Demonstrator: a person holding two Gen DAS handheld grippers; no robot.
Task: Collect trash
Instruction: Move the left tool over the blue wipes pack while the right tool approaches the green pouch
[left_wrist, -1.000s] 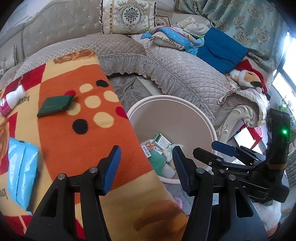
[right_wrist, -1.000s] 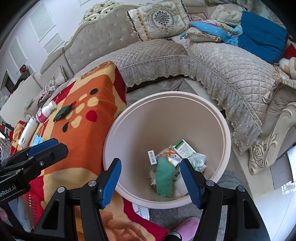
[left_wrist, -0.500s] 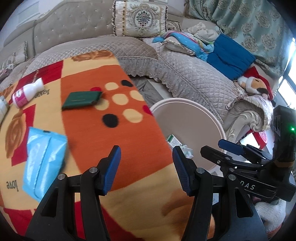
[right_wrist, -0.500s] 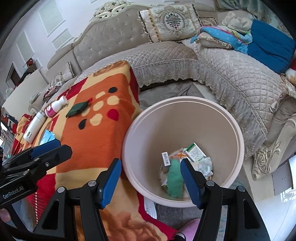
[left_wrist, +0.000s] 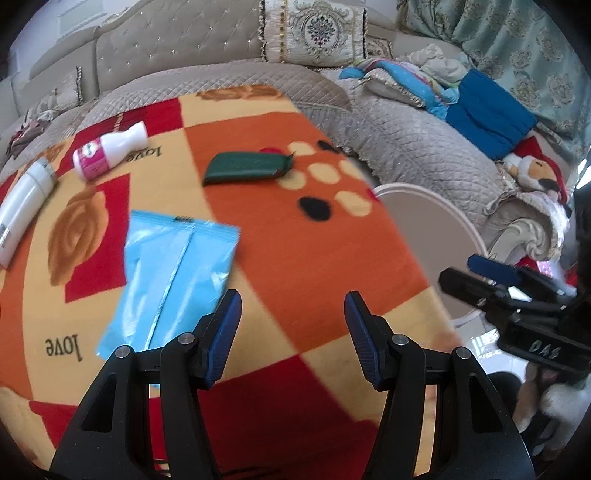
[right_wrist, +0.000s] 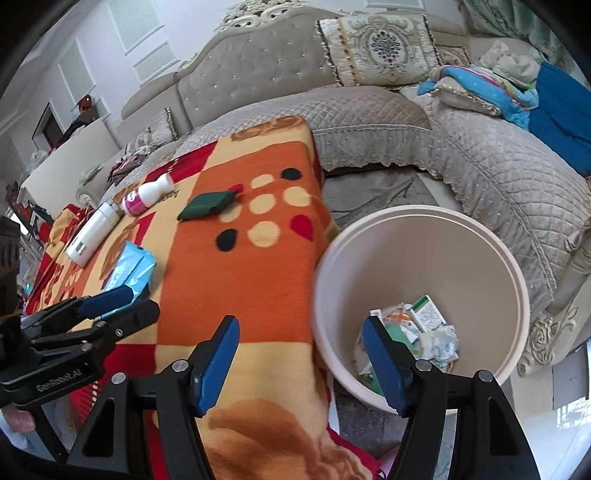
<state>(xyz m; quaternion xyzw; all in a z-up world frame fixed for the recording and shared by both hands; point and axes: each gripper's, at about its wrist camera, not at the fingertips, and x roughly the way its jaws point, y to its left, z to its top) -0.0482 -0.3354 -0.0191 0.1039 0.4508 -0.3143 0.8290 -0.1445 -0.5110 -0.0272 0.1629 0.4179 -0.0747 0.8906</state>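
Overhead, left tongs (left_wrist: 291, 325) released above blanket (left_wrist: 280, 236), right tongs (right_wrist: 299, 354) empty, jaws opening, beside bin (right_wrist: 517, 280)

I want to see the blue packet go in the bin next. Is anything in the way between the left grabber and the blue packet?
Nothing visible is. The left gripper hangs open and empty above the blanket, and the blue packet lies flat just ahead of its left finger. The green pouch and the bottles lie farther off.

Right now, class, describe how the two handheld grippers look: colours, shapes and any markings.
Both the left gripper and the right gripper have black, angular plastic frames with silver pivot screws and ribbed blue pads. White lettering marks each body's side.
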